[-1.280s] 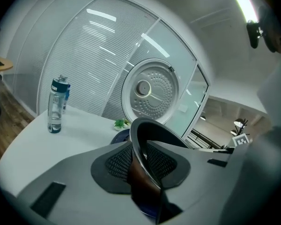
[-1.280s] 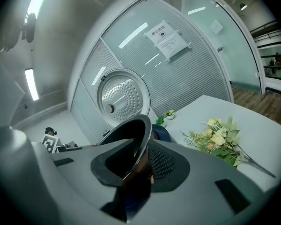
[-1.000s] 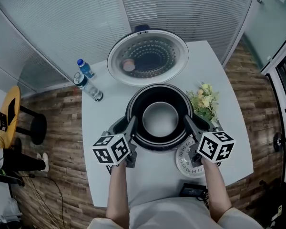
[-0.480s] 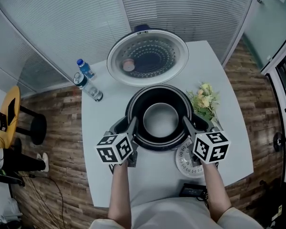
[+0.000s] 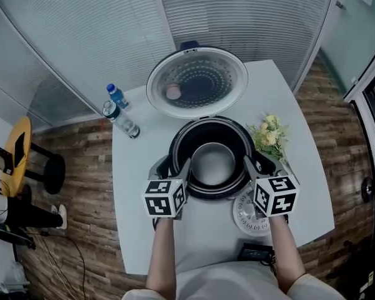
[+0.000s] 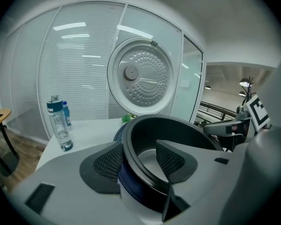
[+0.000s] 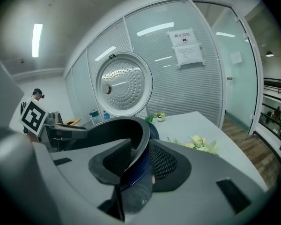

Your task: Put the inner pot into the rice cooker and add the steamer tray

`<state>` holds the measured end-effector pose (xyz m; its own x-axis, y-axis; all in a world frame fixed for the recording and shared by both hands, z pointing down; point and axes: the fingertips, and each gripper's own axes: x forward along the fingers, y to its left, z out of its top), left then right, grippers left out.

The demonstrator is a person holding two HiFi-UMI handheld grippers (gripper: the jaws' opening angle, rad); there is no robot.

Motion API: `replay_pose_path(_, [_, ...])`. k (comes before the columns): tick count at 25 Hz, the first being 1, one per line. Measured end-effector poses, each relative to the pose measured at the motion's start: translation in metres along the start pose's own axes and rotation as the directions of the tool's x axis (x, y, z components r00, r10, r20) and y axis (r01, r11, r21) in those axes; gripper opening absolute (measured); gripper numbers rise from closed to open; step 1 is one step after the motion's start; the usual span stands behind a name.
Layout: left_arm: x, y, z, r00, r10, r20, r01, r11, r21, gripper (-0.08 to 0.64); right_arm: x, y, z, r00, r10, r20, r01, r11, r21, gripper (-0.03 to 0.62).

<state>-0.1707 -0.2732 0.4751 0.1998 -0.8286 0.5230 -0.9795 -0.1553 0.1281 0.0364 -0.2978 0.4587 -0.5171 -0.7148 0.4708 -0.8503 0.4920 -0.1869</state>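
**Straddling the pot rim with both grippers loosened**

The inner pot (image 5: 212,161), dark and smooth-walled with a pale round floor, sits inside the rice cooker (image 5: 173,144) at the centre of the white table (image 5: 137,230). The cooker's round lid (image 5: 197,82) stands open above it in the frame, its pale underside dotted with rings of small holes.

The left gripper (image 5: 185,165) has the pot's left rim between its cross-hatched black pads. Its jaws have just been opening, and the left gripper view shows a clear gap on each side of the rim. The right gripper (image 5: 249,162) straddles the right rim. Its jaws have also just been opening, though less far. In the right gripper view the thin rim runs close between the pads, and contact with the outer pad is hard to judge.

The steamer tray (image 5: 243,215), a flat white perforated disc, lies at the lower right of the table, partly covered by the right gripper's marker cube; neither gripper view shows it. Only the gripper views show the cooker's dark blue shell under the rim. Whether the pot is fully seated cannot be told.

Two clear plastic bottles (image 5: 120,119) stand at the table's upper left and a sprig of pale flowers (image 5: 269,133) lies at the right.
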Motion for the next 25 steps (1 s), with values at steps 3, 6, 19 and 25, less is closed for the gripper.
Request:
replay_pose_path(3, [-0.005, 0.000, 0.003, 1.000, 0.004, 0.023, -0.004, 1.000, -0.012, 0.216, -0.005, 0.001, 0.001, 1.000, 0.004, 0.011, -0.004, 1.000, 0.004, 0.132])
replay_pose_path(6, [-0.013, 0.001, 0.006, 0.999, -0.007, 0.042, 0.008, 1.000, -0.026, 0.215, -0.010, 0.004, 0.002, 1.000, 0.010, 0.026, -0.011, 1.000, 0.015, 0.132])
replay_pose_path(19, [-0.066, -0.015, 0.002, 0.988, -0.065, 0.138, 0.078, 0.993, -0.086, 0.216, -0.059, 0.013, -0.011, 0.998, -0.001, 0.067, -0.003, 0.998, 0.061, 0.132])
replay_pose_path(25, [-0.108, -0.022, 0.007, 0.944, -0.186, 0.272, 0.237, 0.956, -0.170, 0.222, -0.091, 0.032, -0.027, 0.996, -0.038, 0.077, 0.032, 0.996, 0.081, 0.132])
